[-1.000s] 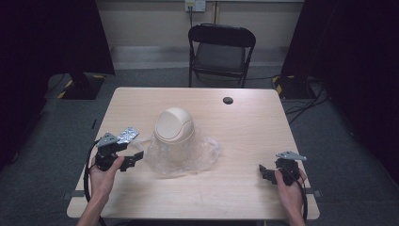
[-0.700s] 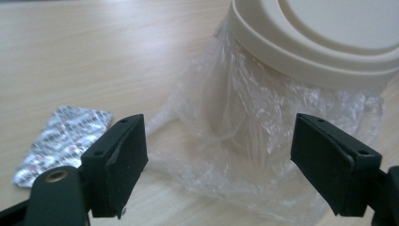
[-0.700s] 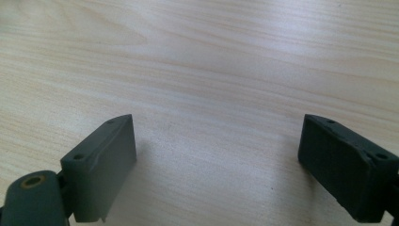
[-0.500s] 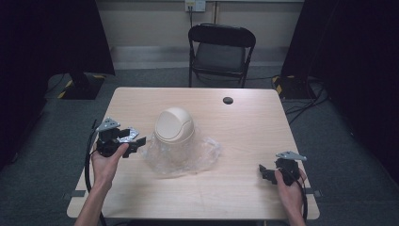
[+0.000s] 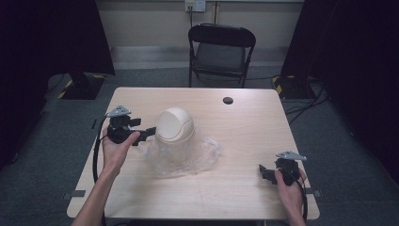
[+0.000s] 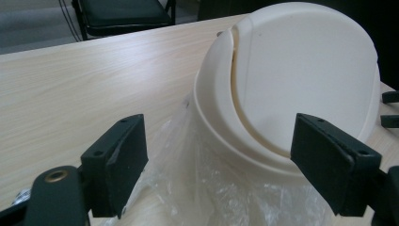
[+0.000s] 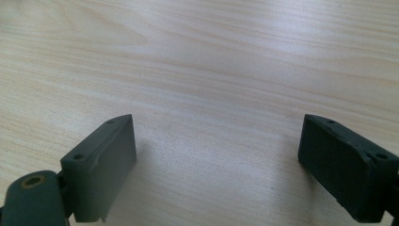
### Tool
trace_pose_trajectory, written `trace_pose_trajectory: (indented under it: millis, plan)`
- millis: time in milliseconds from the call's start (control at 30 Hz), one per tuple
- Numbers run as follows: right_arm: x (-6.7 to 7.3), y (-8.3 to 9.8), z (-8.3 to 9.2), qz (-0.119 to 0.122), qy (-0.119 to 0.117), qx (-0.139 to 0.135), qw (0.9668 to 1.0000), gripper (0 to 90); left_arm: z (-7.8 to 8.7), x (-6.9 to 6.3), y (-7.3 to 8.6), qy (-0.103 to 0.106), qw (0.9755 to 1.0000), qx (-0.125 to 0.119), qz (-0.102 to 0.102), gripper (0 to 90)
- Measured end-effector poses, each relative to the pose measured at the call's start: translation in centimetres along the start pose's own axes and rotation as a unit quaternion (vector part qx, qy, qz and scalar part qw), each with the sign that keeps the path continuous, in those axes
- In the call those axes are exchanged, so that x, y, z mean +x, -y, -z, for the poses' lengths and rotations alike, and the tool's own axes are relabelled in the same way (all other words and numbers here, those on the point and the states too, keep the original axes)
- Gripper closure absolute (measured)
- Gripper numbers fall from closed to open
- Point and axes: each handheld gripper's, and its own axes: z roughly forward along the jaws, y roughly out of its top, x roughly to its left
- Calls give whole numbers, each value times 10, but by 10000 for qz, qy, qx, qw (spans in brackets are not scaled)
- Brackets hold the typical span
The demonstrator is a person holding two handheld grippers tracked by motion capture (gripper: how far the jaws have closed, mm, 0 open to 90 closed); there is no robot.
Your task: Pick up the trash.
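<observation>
The high view looks forward and down from above the person's side, taking in the whole table (image 5: 244,117) and a chair (image 5: 221,52) at the far side. The left gripper view sits low and close, looking between its jaws toward the cream domed lid (image 6: 301,80) and the clear plastic bag (image 6: 226,193), both also seen from above. The right gripper view hangs very near bare tabletop, facing down at the wood grain.

Bare table (image 5: 244,136) right of bin (image 5: 174,125)
</observation>
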Motion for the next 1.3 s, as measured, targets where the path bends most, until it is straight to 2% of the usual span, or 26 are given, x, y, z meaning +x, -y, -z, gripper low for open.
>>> trace_pose_trajectory:
  millis: [167, 367, 467, 833, 1100, 1300]
  plan:
    - [0, 0, 0, -1, 0, 0, 10000, 109, -11, -2, -8, 53, 10000, 28, -78, 189]
    - [0, 0, 0, -1, 0, 0, 10000, 109, -26, -3, -8, -2, 9995, 256, -171, 181]
    - [0, 0, 0, -1, 1, 0, 10000, 109, -30, -2, -7, 87, 9995, 291, -110, 171]
    - [0, 0, 0, 0, 0, 0, 10000, 109, -42, -2, -7, 67, 9986, 495, -167, 158]
    - [0, 0, 0, 0, 0, 0, 10000, 109, -53, -2, -6, 150, 9980, 600, -87, 161]
    - [0, 0, 0, 0, 0, 1, 10000, 109, -58, -2, -7, 103, 9978, 658, -45, 163]
